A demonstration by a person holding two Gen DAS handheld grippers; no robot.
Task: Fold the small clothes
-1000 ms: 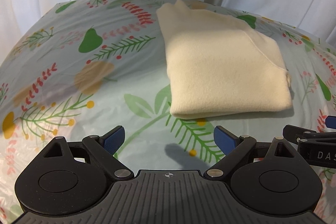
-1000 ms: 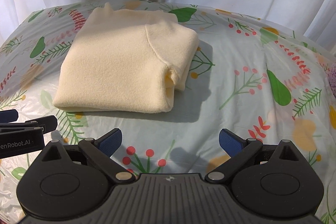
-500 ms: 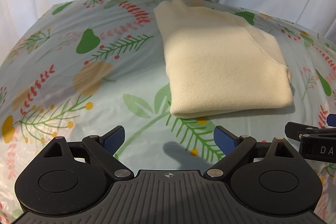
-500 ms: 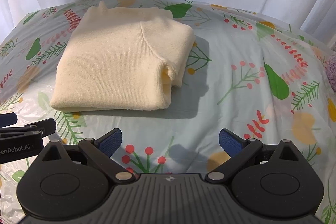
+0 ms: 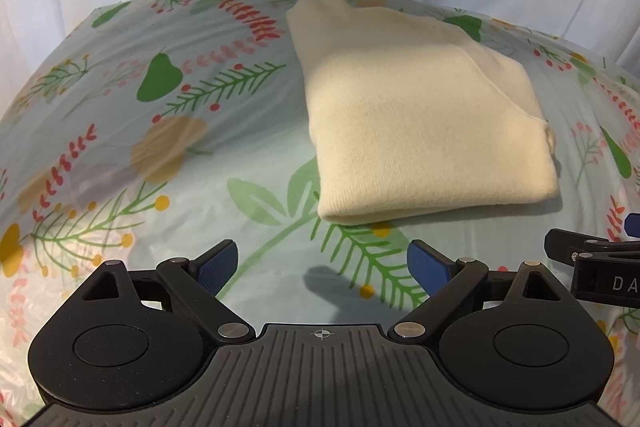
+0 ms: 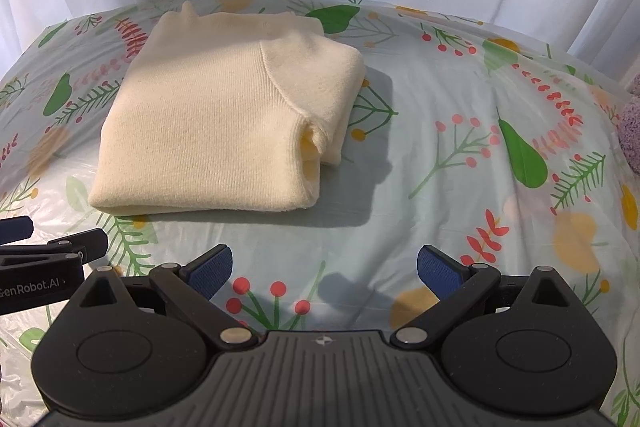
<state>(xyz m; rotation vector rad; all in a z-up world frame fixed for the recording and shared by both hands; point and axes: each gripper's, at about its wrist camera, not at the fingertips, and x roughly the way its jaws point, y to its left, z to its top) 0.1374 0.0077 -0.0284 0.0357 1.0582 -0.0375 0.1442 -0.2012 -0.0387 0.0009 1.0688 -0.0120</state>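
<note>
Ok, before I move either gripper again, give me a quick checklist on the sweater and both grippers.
1. Left gripper open and empty: ok.
2. Right gripper open and empty: ok.
3. Cream sweater folded into a compact stack: ok.
4. Edges tidy: not ok, a cuff bulges out on the stack's right side.
5. Both grippers clear of the fabric, short of its near edge: ok.
6. Purple fuzzy item at the right edge of the tablecloth, what it is: cannot tell.

Both wrist views look forward, low over the floral plastic-covered surface [image 5: 120, 131], side by side; both share the folded cream knitted sweater [image 6: 208, 131] near ahead.
</note>
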